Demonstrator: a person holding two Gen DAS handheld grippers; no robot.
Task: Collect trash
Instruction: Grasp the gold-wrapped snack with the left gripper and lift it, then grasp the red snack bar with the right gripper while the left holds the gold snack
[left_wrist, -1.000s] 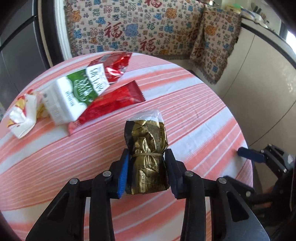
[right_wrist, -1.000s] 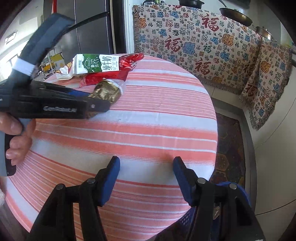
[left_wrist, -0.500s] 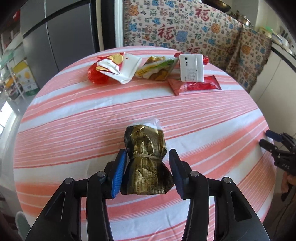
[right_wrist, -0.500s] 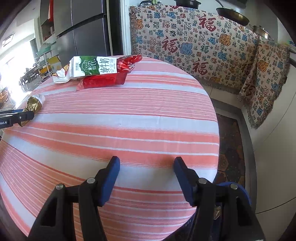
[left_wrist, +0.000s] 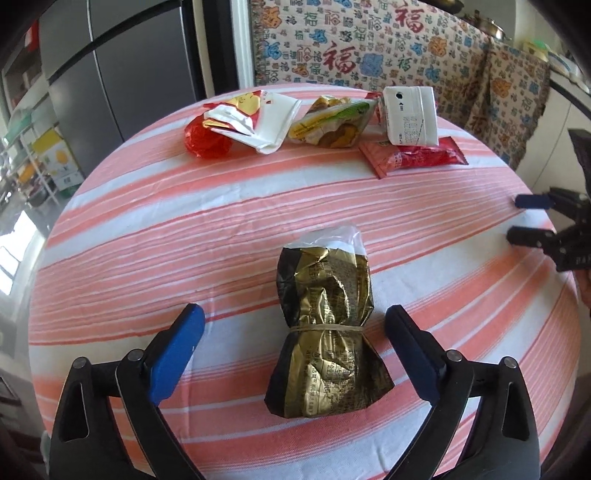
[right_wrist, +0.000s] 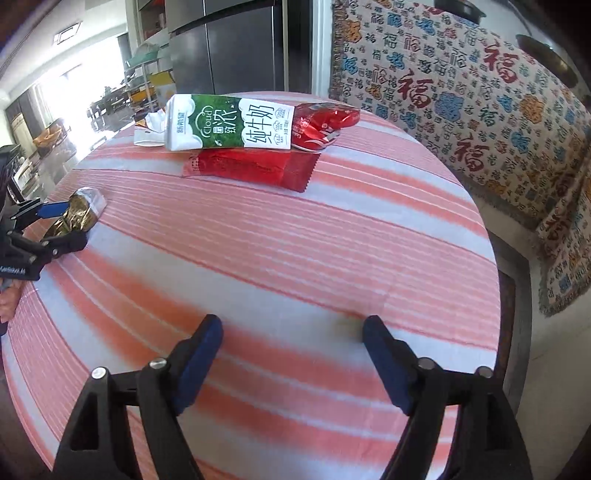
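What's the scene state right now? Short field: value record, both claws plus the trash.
left claw: open, fingers either side of the gold foil bag, not touching it
right claw: open, nothing between its fingers, over the striped tablecloth
gold foil bag: lying on the cloth, tied with a rubber band
milk carton: on its side, across the red wrapper
far pile: crumpled red-and-white wrapper, yellow-green snack bag

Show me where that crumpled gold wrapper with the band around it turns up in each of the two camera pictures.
Left wrist view: the gold wrapper lies low in the middle, on the table between the open left tongs, touching neither.
Right wrist view: gold wrapper at the far left edge, small, between those same tongs.
Shared landmark: the milk carton at the table's far side.
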